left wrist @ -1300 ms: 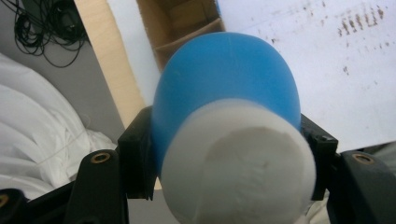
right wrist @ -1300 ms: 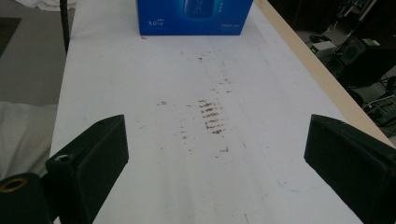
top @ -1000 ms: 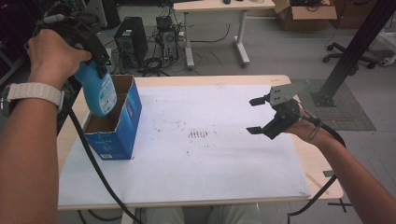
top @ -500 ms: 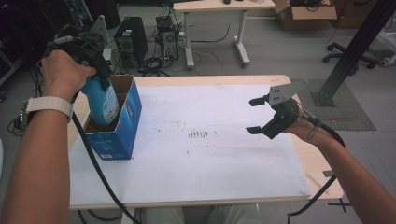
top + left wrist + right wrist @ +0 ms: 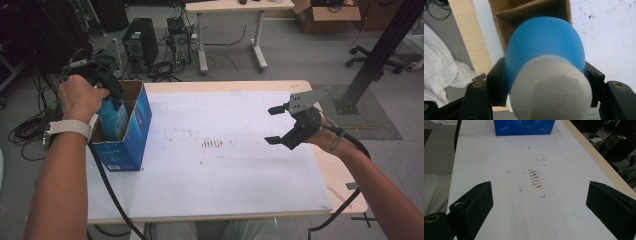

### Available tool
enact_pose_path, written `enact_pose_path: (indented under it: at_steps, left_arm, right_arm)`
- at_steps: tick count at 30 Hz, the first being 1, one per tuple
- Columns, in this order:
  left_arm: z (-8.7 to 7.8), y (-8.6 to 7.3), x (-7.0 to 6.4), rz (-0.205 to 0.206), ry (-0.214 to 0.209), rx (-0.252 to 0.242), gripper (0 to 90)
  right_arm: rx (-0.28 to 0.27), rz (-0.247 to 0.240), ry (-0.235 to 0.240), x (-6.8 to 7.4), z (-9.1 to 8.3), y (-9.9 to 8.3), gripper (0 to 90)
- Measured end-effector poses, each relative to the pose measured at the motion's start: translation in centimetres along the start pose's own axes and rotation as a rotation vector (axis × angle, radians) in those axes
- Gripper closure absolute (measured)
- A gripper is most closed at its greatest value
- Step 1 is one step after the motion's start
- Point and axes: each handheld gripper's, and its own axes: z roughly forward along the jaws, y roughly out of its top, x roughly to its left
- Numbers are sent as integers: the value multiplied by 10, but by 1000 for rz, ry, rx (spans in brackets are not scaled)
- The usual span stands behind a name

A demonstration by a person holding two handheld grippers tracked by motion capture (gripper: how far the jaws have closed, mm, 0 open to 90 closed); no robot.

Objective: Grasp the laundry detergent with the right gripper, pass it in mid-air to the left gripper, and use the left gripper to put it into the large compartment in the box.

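Note:
A blue bottle [image 5: 115, 119] with a white cap [image 5: 551, 97] hangs partly inside an open blue cardboard box [image 5: 132, 134] at the table's left edge. My left gripper [image 5: 111, 102] is shut on the bottle, its black jaws pressed on both sides just below the cap. In the left gripper view the bottle [image 5: 544, 42] points down into the box's brown interior [image 5: 524, 11]. My right gripper [image 5: 271, 125] hovers over the right part of the white table [image 5: 225, 185], open with nothing between its jaws. From the right gripper [image 5: 539, 202] the box [image 5: 524, 126] shows far ahead.
Brown smudges [image 5: 212, 144] mark the table's middle. Behind the table, computer towers [image 5: 137, 42] and tangled cables [image 5: 30, 125] lie on the floor, with a desk [image 5: 235, 7]. A black post [image 5: 380, 50] and an office chair [image 5: 385, 55] stand at the right.
My left hand has come down and slightly right, lowering the blue bottle into the box. The right gripper has stayed in place, still open.

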Motion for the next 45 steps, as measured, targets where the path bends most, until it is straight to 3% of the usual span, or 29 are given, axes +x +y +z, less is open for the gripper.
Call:
enact_pose_path:
  at_steps: [9, 23, 37, 45]
  left_arm:
    - [24, 0, -3, 1, 11, 23, 379]
    - [52, 0, -2, -17, -10, 64, 378]
    - [71, 1, -2, -15, -18, 102, 378]
    - [76, 2, 0, -15, -27, 96, 378]
  right_arm:
    - [4, 2, 1, 0, 1, -1, 70]
    - [14, 6, 4, 0, 3, -3, 71]
    - [19, 15, 9, -1, 5, -6, 73]
    - [23, 20, 9, -2, 6, -7, 74]
